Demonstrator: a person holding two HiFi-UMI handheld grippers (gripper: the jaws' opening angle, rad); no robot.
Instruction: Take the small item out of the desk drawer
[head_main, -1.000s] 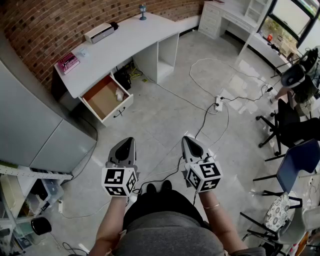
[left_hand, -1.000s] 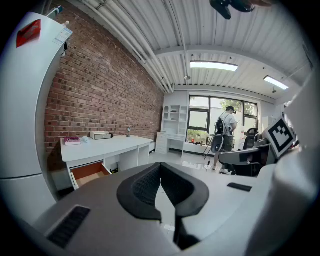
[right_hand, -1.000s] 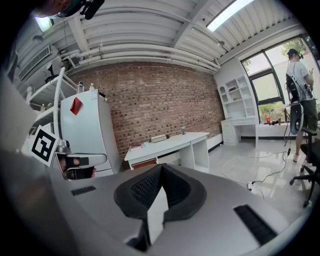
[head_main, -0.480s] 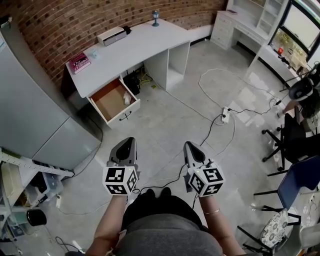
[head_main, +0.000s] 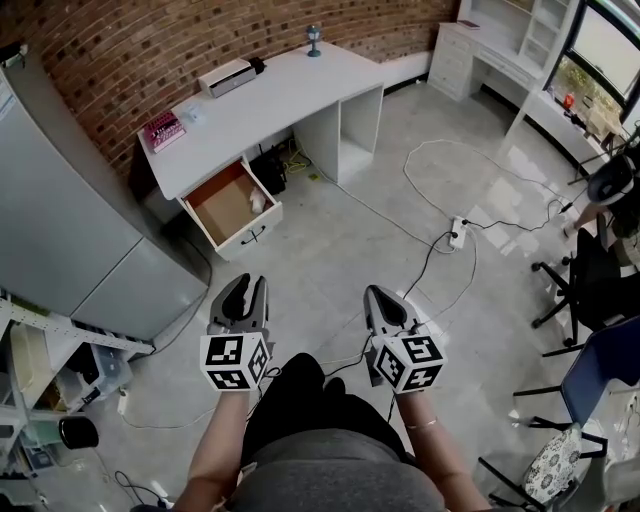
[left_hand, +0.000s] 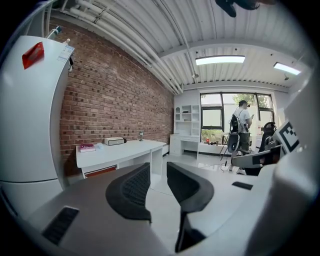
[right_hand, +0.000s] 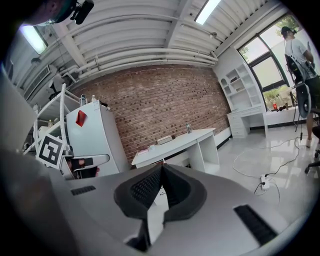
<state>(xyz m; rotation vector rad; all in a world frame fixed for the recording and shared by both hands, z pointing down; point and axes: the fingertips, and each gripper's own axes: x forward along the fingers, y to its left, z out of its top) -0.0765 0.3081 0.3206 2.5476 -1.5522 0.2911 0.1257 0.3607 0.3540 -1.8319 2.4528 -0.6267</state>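
Observation:
A white desk (head_main: 270, 95) stands against the brick wall, its drawer (head_main: 213, 232) pulled open. A small white item (head_main: 257, 201) lies at the drawer's right side. Both grippers hang over the floor, well short of the desk. My left gripper (head_main: 243, 292) is open: its jaws have just been opening and nothing is between them. In the left gripper view the left gripper (left_hand: 157, 169) shows floor through the gap, and the desk (left_hand: 125, 149) is far ahead. My right gripper (head_main: 378, 296) is shut and empty. In the right gripper view the right gripper (right_hand: 161, 168) has its pads together.
A tall grey cabinet (head_main: 60, 220) stands left of the desk, with a wire shelf (head_main: 50, 365) nearer me. Cables and a power strip (head_main: 459, 233) lie on the floor at the right, and chairs (head_main: 600, 290) beyond. A pink book (head_main: 163, 130) and a white box (head_main: 225, 77) lie on the desk.
The left gripper's jaws have parted; they were together before. The desk and drawer have shifted slightly right in the head view. A leg now shows forward between the arms.

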